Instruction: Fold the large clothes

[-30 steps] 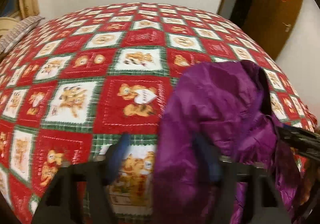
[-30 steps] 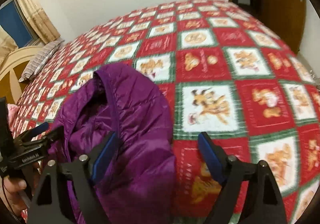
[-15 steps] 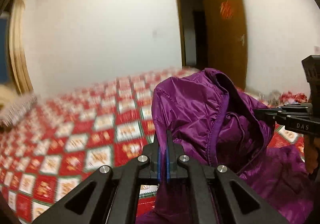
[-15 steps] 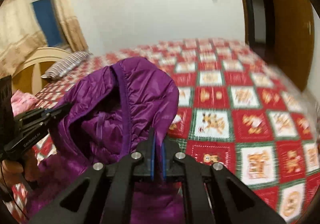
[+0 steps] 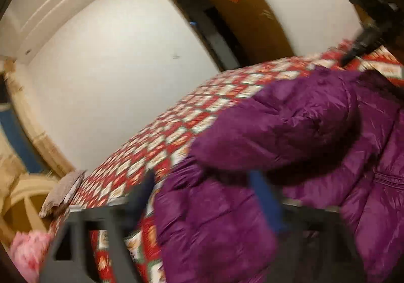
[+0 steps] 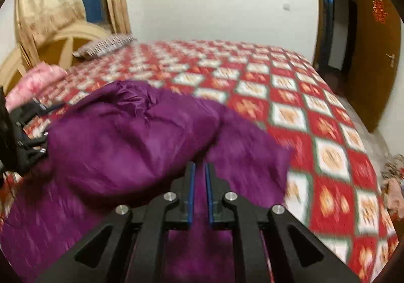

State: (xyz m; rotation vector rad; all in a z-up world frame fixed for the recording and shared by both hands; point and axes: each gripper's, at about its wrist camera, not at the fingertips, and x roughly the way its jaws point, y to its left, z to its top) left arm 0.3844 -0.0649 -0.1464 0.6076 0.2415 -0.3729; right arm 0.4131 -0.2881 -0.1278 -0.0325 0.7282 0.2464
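Observation:
A purple puffer jacket (image 5: 290,126) lies bunched on the red patterned quilt (image 5: 164,136) of a bed, its hood folded over its body. My left gripper (image 5: 204,194) is opening wide just in front of the jacket; its blue pads straddle the fabric without pressing it. In the right wrist view the jacket (image 6: 126,141) spreads across the quilt (image 6: 277,86). My right gripper (image 6: 199,165) stands nearly shut on the jacket's near edge, its jaws just starting to part, with purple fabric in the narrow gap. The left gripper (image 6: 27,131) shows at the left edge of that view.
A pink bundle (image 6: 38,81) and a striped pillow (image 6: 106,46) lie by the curved headboard (image 6: 68,40). A brown door (image 6: 378,56) stands open at the right. Clothes (image 6: 394,182) lie on the floor past the bed's right edge.
Half a second ago both grippers were shut on the jacket and held it up. It has come down onto the quilt, the left jaws have sprung wide, and the left view has rolled.

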